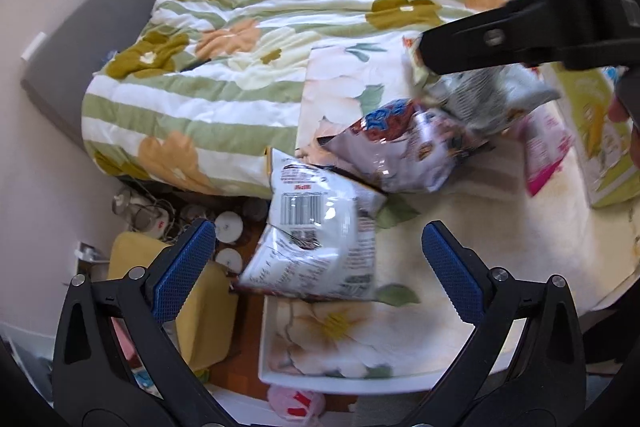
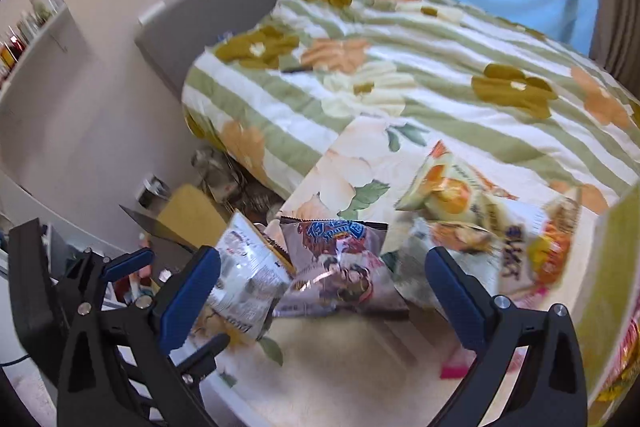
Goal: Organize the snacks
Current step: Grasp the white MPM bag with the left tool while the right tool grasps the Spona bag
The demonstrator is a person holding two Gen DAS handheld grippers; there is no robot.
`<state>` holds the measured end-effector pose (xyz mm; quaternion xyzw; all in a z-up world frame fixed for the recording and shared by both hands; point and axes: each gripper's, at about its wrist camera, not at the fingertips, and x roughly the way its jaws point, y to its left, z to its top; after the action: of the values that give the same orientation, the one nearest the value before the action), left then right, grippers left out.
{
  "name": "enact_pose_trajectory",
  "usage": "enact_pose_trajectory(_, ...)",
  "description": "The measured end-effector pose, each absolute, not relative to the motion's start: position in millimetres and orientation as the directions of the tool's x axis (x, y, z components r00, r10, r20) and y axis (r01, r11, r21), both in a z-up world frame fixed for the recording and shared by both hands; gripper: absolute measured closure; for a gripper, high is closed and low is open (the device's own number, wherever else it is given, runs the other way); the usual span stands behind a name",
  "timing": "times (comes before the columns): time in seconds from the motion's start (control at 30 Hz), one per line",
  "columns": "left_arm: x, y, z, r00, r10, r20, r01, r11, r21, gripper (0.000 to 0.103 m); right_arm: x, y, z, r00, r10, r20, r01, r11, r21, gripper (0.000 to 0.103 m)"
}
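Observation:
Several snack bags lie on a floral-covered table [image 1: 432, 227]. A white bag with a barcode [image 1: 316, 239] lies at the table's left edge, just ahead of my open left gripper [image 1: 320, 259]. A purple-and-silver bag [image 1: 404, 147] lies behind it. The right gripper's black body [image 1: 520, 35] hangs over a blurred grey-green bag [image 1: 480, 95]. In the right wrist view my right gripper [image 2: 324, 295] is open and empty in front of the purple bag [image 2: 336, 267], with the white bag [image 2: 244, 275] by its left finger and orange-green bags [image 2: 452, 203] beyond.
A yellow-green box [image 1: 600, 131] stands at the table's right, and it also shows in the right wrist view [image 2: 612, 287]. A pink packet [image 1: 544, 151] lies beside it. A bed with a flowered striped quilt [image 1: 240, 67] is behind. Clutter and a yellow stool [image 1: 200, 291] sit on the floor left.

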<state>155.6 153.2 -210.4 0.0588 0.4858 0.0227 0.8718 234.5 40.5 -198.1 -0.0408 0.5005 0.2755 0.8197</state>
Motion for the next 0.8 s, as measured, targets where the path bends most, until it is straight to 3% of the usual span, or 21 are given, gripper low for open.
enact_pose_trajectory(0.43,186,160,-265,0.482,0.094,-0.871,0.102,0.981,0.162,0.001,260,91,-261,0.27,0.256,-0.928,-0.595,0.802,0.047,0.012)
enact_pose_trajectory(0.53,189,161,-273,0.459,0.072,-0.885,0.114,0.984,0.139,0.015,264,95,-272,0.255,0.228,-0.94,-0.609,0.792,0.027,0.012)
enact_pose_trajectory(0.57,189,160,-275,0.45,0.067,-0.89,0.117,0.984,0.134,0.024,266,94,-277,0.241,0.225,-0.944,-0.606,0.794,0.035,0.013)
enact_pose_trajectory(0.8,186,160,-274,0.443,0.033,-0.896,0.155,0.981,0.113,0.039,271,83,-293,0.187,0.214,-0.959,-0.582,0.81,0.067,0.013)
